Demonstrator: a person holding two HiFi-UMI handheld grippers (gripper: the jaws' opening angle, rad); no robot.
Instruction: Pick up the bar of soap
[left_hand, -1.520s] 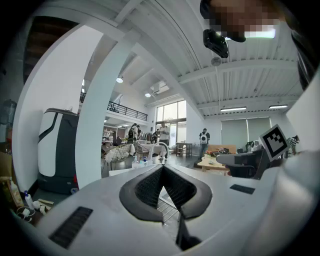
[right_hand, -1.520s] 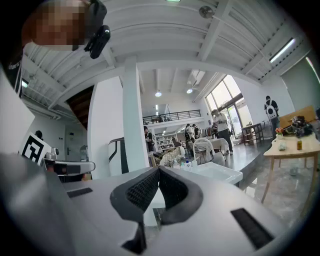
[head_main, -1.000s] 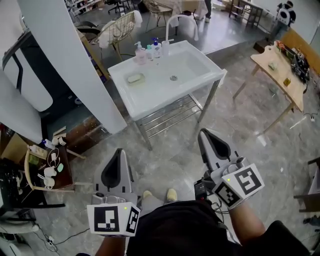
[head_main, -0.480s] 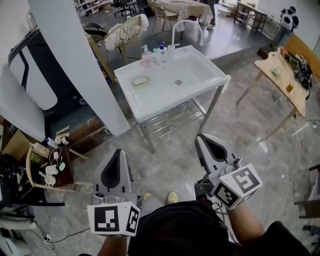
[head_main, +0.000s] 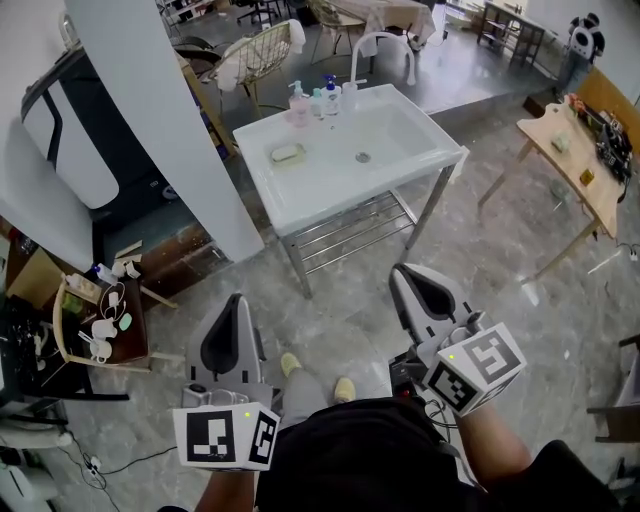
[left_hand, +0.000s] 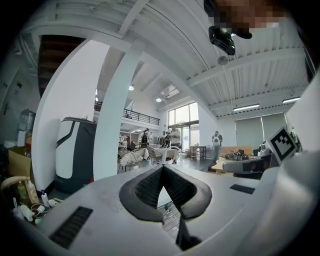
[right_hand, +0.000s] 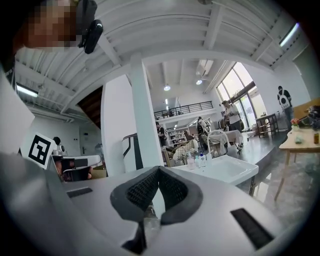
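A pale bar of soap (head_main: 287, 153) lies in a small dish on the left ledge of a white sink (head_main: 300, 195), far ahead in the head view. My left gripper (head_main: 229, 318) is held low at the bottom left, shut and empty. My right gripper (head_main: 411, 284) is held at the bottom right, its tips together with nothing between them. Both are well short of the sink, over the marble floor. In the right gripper view the sink (right_hand: 232, 170) shows beyond the jaws with bottles (right_hand: 200, 159) on it. The soap is not seen in either gripper view.
Bottles (head_main: 320, 96) and a curved tap (head_main: 380, 45) stand at the sink's back edge. A white pillar (head_main: 170, 130) rises left of the sink. A wooden table (head_main: 575, 150) is at the right, a low rack with small items (head_main: 95, 330) at the left.
The sink and soap have drifted slightly right and lower in the head view as the person steps closer. Both grippers keep their pose and stay shut.
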